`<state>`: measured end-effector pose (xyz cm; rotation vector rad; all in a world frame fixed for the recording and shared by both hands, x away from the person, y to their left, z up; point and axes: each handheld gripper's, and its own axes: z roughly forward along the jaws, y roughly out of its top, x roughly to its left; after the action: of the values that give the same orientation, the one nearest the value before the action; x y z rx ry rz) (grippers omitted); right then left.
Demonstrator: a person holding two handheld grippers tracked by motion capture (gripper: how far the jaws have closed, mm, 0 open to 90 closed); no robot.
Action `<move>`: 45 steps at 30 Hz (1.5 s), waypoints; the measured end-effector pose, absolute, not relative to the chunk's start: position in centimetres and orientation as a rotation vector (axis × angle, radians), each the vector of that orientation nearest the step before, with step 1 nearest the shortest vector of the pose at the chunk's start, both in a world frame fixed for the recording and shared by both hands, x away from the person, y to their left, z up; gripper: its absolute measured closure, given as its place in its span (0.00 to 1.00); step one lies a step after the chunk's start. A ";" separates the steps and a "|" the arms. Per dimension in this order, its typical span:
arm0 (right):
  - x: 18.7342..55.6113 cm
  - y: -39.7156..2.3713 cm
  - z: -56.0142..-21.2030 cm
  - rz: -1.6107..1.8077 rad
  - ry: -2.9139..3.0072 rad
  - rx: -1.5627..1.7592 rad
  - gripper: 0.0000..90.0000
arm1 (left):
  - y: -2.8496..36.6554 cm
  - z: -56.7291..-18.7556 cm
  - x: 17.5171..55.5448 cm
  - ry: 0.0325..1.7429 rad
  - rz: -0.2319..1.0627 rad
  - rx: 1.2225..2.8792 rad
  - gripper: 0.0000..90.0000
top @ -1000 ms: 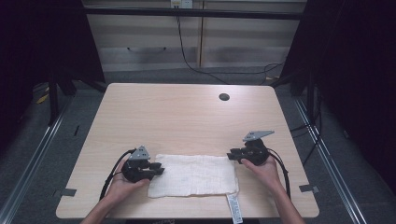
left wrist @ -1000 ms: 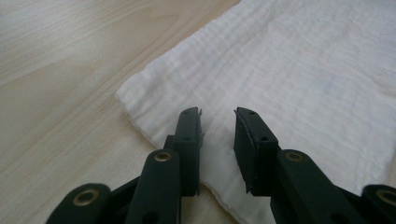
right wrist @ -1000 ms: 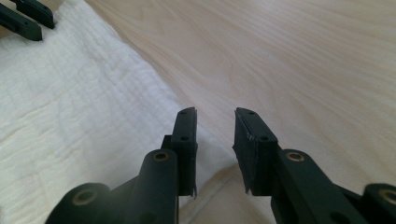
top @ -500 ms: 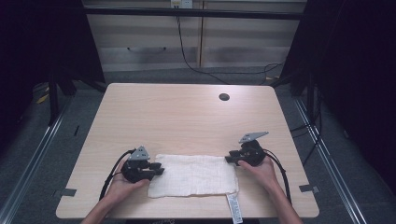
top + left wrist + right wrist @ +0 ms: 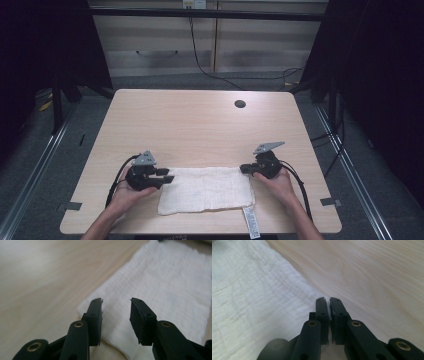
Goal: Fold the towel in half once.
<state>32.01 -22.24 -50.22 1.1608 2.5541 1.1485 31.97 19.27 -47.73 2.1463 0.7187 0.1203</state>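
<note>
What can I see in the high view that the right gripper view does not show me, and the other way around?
High view alone: the whole white towel with its label tab, the left gripper at its far-left corner, the person's hands, and the round hole in the table.

Right gripper view alone: the right gripper with jaws shut on the cloth's corner, a thin white edge pinched between them, and the towel's crinkled weave.

Both: towel, wooden tabletop, right gripper.

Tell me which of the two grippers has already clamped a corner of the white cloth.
The right gripper: its fingers have just closed on the white cloth's far right corner. The left gripper stands apart over the left corner.
</note>
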 end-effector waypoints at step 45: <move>32.0 -23.0 -48.6 1.222 2.486 1.170 0.95 | 18.8 -48.0 33.9 0.731 0.147 2.121 0.94</move>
<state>32.02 -23.01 -48.59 1.1700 2.4861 1.2217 33.86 18.84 -47.96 2.1214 0.7308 0.1467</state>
